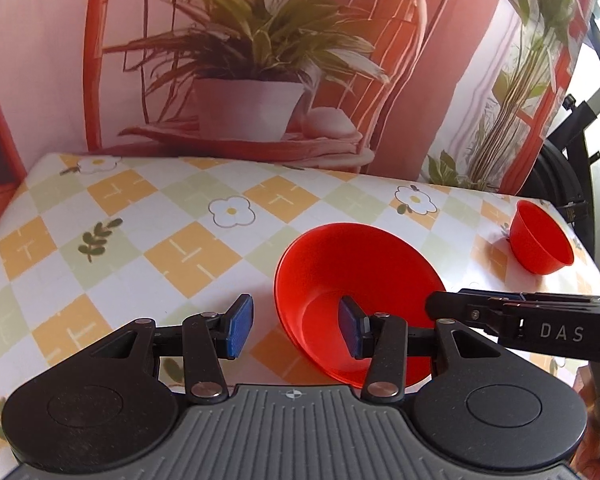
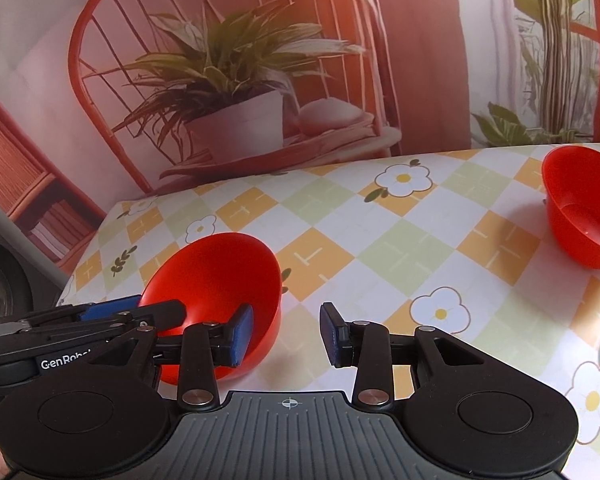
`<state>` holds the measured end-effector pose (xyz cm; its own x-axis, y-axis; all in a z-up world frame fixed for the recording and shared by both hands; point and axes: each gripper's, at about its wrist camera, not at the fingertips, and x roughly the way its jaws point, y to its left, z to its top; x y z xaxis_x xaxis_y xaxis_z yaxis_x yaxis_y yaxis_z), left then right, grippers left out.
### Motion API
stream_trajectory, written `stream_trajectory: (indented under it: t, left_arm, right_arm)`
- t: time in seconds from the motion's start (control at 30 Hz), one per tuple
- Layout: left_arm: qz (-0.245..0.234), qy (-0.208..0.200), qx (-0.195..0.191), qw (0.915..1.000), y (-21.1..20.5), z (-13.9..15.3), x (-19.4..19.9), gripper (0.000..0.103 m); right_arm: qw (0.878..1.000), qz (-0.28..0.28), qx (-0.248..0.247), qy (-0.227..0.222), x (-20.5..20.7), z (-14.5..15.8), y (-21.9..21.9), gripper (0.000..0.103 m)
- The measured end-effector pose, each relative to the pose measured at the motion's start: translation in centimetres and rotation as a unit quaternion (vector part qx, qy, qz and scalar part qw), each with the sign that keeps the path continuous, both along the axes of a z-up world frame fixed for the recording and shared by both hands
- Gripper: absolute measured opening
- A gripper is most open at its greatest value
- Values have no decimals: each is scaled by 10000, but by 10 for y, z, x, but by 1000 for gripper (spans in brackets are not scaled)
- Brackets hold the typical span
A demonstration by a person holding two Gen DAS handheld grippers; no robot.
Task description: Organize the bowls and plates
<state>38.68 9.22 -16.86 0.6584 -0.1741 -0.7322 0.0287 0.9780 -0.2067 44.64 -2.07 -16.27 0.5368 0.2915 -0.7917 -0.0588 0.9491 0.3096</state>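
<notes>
A large red bowl rests on the flower-check tablecloth. My left gripper is open and straddles the bowl's left rim, its right pad inside the bowl. The right gripper reaches in from the right to the opposite rim. In the right wrist view the same bowl sits low at the left. My right gripper is open across its right rim, left pad inside. The left gripper comes in from the left. A smaller red bowl stands apart near the table's far right edge.
A printed backdrop with a potted plant on a red chair hangs behind the table's far edge. Black stand hardware is beyond the right corner. A grey object with a wheel sits past the left edge. Open tablecloth lies between the bowls.
</notes>
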Motion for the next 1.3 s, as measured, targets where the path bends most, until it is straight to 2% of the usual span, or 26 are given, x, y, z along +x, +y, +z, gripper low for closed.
stream_trajectory:
  t: [0.13,0.23,0.43,0.63,0.9,1.3]
  left_arm:
    - [26,65,-214,9997,2,-6,1,47]
    - [-60,69,-235,9997,0,-8,0,37]
    - [-244,-56,-226,9994,-6,-6,-4,23]
    - [-250,-121,-175,9995,-8,2,-12,23]
    - [-300,-299,-35,9991,-19,28,-29,23]
    - [-433,-596,-15,9973,-67,62,-66,23]
  right_arm:
    - [10000,43,-29,18,1,-2,4,34]
    - [10000,41,-34,36,2,-3,5,34]
    - [9999,71,-76,-2,0,0,7,20]
    - [9999,33,-1,-121,-8,10,1,14]
    - [9991,-99,202,-351,-25,34,-12,12]
    - [9951,-208,277,-921,-77,76,-54,12]
